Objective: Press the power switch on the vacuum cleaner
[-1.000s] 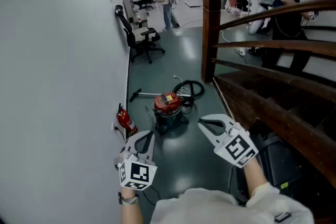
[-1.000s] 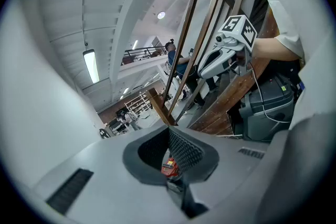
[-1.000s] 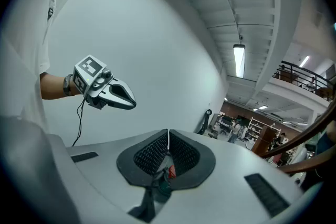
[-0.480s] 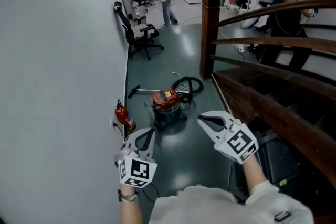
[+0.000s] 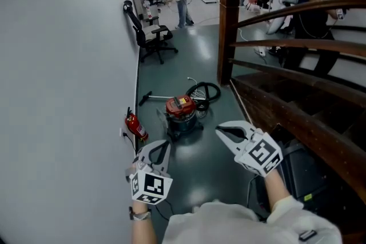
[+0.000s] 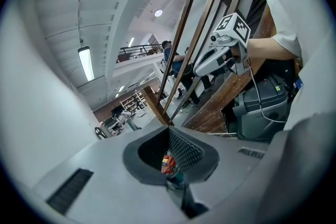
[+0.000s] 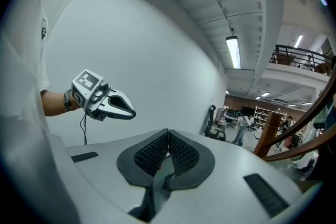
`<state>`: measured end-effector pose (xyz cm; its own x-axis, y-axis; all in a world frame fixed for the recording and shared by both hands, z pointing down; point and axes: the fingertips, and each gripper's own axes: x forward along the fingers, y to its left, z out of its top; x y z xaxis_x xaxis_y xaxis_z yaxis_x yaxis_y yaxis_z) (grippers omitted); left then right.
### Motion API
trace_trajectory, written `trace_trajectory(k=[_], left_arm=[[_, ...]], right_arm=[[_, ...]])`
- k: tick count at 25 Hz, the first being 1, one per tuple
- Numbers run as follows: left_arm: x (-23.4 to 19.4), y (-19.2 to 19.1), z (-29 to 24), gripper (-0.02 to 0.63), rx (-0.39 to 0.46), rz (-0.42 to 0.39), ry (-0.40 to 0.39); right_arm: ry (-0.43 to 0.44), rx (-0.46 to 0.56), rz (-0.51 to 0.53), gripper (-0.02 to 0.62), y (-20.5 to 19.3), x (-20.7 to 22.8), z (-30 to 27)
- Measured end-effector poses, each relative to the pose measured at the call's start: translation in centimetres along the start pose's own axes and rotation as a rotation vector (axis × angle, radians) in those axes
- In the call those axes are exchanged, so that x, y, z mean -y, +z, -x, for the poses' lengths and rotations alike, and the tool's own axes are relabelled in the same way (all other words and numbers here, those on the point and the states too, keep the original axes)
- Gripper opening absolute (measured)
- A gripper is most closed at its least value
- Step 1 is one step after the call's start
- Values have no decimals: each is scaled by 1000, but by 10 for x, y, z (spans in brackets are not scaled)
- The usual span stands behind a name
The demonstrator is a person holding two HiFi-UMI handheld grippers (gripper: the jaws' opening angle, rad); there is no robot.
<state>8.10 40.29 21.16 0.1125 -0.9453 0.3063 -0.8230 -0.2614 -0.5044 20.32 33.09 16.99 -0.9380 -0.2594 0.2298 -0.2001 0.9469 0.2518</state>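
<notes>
Vacuum cleaner [image 5: 182,114], just one, red lid, sits on the floor [image 5: 197,177] ahead, well apart from my two grippers. Left gripper [image 5: 162,147] and right gripper [image 5: 221,132] both clenched, empty. One fire extinguisher [image 5: 136,128] against the wall [image 5: 68,94] on the left, stair rail [image 5: 297,48] on the right, open lane between.

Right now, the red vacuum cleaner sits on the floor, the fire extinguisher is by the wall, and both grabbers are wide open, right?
Not quite: the left gripper and right gripper are shut and empty, as both gripper views show. The vacuum cleaner does sit on the floor, the fire extinguisher by the wall.
</notes>
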Motion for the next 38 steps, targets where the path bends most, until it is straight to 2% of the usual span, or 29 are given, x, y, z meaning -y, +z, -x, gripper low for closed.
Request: trace_trajectory(k=[9,21,25,30,38], left_arm=[[-4,-11,6,-2,-1,0,-16],[-15,-28,23,-2,19,-3,-41],[-19,-32,20,-2,25,-3,-46],[-24,-35,9,-3,26,-5,-53],[-46,-42,-32,-2,9,-11,-60]], right_arm=[[26,-23,15,28,0,-20,-13],[-6,-27,12,29,8,-44,-27],[20,-37,-6,29,4,-50,-31],[10,-37,-49,28,-1,-39,-37],[-7,-31,-90,28,-8,2,-64]])
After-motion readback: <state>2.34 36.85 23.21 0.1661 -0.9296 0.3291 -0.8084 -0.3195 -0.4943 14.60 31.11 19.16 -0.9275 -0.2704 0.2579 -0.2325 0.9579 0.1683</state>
